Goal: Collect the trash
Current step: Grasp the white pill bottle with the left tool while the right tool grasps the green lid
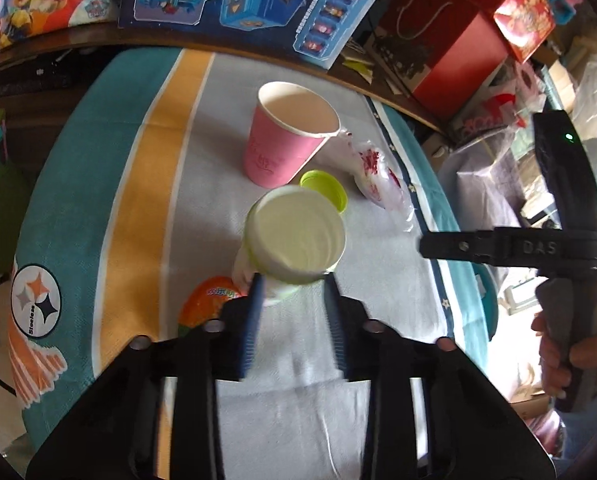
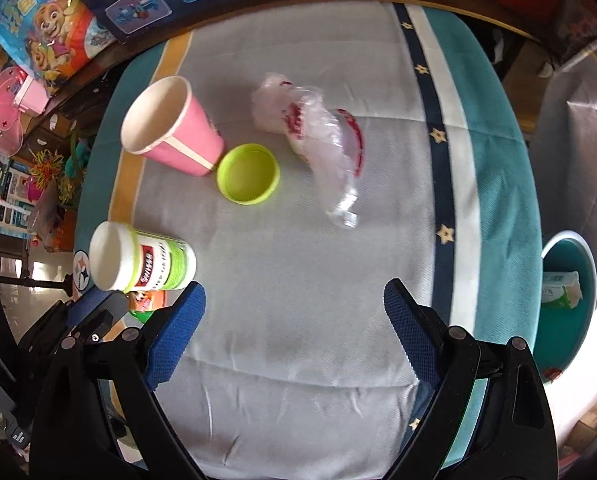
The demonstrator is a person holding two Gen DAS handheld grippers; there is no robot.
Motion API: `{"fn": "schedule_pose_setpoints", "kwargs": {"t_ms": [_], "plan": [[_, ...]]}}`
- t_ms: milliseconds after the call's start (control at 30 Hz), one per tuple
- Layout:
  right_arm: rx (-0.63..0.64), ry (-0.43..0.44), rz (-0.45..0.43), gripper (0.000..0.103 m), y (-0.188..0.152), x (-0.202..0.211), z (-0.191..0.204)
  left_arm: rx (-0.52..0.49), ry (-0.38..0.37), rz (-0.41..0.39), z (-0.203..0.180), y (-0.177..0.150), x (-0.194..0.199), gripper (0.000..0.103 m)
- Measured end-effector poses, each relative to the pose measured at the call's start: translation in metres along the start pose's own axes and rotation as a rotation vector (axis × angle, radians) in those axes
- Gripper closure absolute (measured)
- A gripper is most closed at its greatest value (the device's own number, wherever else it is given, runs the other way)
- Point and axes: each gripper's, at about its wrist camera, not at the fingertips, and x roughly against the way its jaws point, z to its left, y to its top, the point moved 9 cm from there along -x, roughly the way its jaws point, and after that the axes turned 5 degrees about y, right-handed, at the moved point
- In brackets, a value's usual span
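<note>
Blue fingers (image 1: 254,320) of our left claw (image 1: 294,292) squeeze the bottom of a small white bottle (image 1: 294,240), so this claw is clenched on the bottle. Its open mouth faces us in the left view. In the right view we see the bottle (image 2: 146,258) from the side, with a green and red label, tipped up above the cloth. Under it lies an orange wrapper (image 1: 208,300).

Our right claw (image 2: 294,312) is spread wide, and nothing is between its fingers (image 2: 174,336). It hangs over a bare part of the grey cloth (image 2: 298,260) on the table. In the left view we see this claw from the side, and a hand (image 1: 558,344) holds its grip.

More trash sits on the cloth. A pink paper cup (image 2: 170,128) stands near the far side. A green lid (image 2: 248,174) lies just beside the cup, open side up. A crumpled clear plastic bag (image 2: 318,136) with red print lies near the lid, on its right.

Past the right edge of the table sits a teal bin (image 2: 578,320). A white and green box (image 2: 560,288) is inside it.

Toy boxes (image 1: 238,0) lean up behind the table.
</note>
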Motion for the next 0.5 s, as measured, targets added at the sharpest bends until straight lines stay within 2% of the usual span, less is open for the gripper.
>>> {"fn": "schedule_pose_setpoints", "kwargs": {"t_ms": [67, 233, 267, 300, 333, 367, 400, 500], "plan": [[0.005, 0.010, 0.000, 0.016, 0.009, -0.009, 0.012, 0.000, 0.018, 0.012, 0.012, 0.000, -0.005, 0.085], [0.000, 0.030, 0.013, 0.016, 0.017, -0.021, 0.023, 0.028, -0.012, 0.043, 0.031, -0.007, -0.008, 0.082], [-0.003, 0.035, 0.016, 0.016, 0.018, -0.022, 0.024, 0.032, -0.012, 0.038, 0.033, -0.005, -0.007, 0.070], [-0.009, 0.037, 0.012, 0.016, 0.020, -0.021, 0.024, 0.027, -0.006, 0.031, 0.034, -0.002, -0.006, 0.051], [-0.013, 0.037, 0.006, 0.016, 0.021, -0.020, 0.024, 0.014, 0.003, 0.020, 0.034, 0.000, -0.005, 0.041], [-0.018, 0.038, 0.000, 0.016, 0.023, -0.018, 0.022, -0.008, 0.016, 0.004, 0.032, 0.004, -0.003, 0.026], [-0.024, 0.040, -0.006, 0.016, 0.024, -0.015, 0.020, -0.027, 0.022, -0.008, 0.030, 0.005, -0.001, 0.017], [-0.038, 0.028, -0.015, 0.016, 0.027, -0.010, 0.010, -0.120, 0.042, -0.030, 0.014, 0.012, -0.006, 0.014]]}}
